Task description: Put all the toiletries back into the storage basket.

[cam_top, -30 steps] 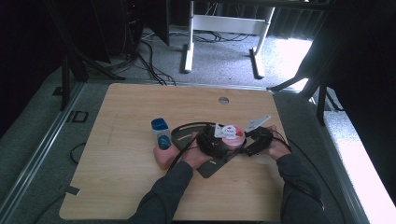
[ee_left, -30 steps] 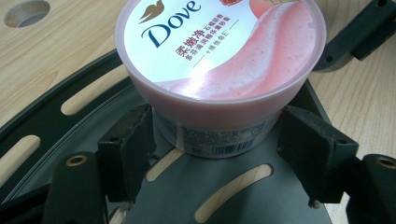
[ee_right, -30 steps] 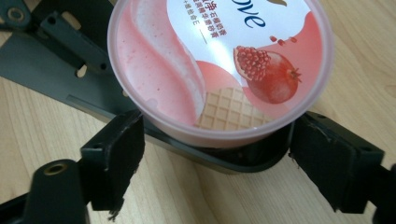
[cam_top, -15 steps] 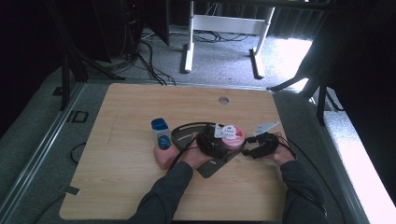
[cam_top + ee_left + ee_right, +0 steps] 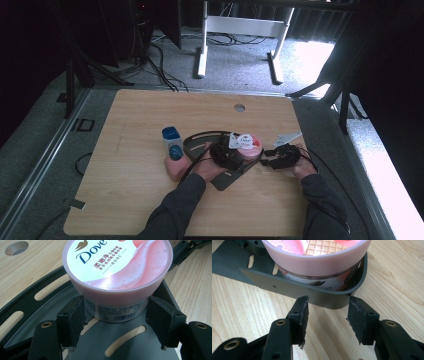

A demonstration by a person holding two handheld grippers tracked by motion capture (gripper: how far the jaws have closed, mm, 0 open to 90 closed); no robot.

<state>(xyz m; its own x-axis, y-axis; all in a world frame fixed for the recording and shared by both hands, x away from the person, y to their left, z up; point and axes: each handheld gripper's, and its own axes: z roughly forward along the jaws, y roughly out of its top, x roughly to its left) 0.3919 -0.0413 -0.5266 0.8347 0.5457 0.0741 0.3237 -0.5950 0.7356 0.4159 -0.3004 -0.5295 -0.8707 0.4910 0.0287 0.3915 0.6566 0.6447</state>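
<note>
A pink Dove jar (image 5: 248,144) with a white and pink lid stands on a dark grey slotted tray (image 5: 193,142) at mid-table. My left gripper (image 5: 236,153) reaches it from the near left. In the left gripper view the jar (image 5: 117,265) sits between the two pads (image 5: 75,315), which have just closed in and touch the sides of its body above the tray (image 5: 25,305). To the jar's right, my right gripper (image 5: 267,157) is low over the wood. Its jaws have just been closing; they stand apart (image 5: 328,312) with nothing between them, pointing at the tray's rim (image 5: 294,290) and the jar (image 5: 317,262).
A blue-capped bottle (image 5: 172,142) stands left of the tray, with a pink block (image 5: 177,169) just in front of it. The table has a round hole (image 5: 239,107) near its far edge. Bare wood lies to the far left and along the near edge.
My right gripper has drawn back from the jar, rightward and down toward the table, and its jaws have narrowed. The left gripper and the jar have stayed put.
</note>
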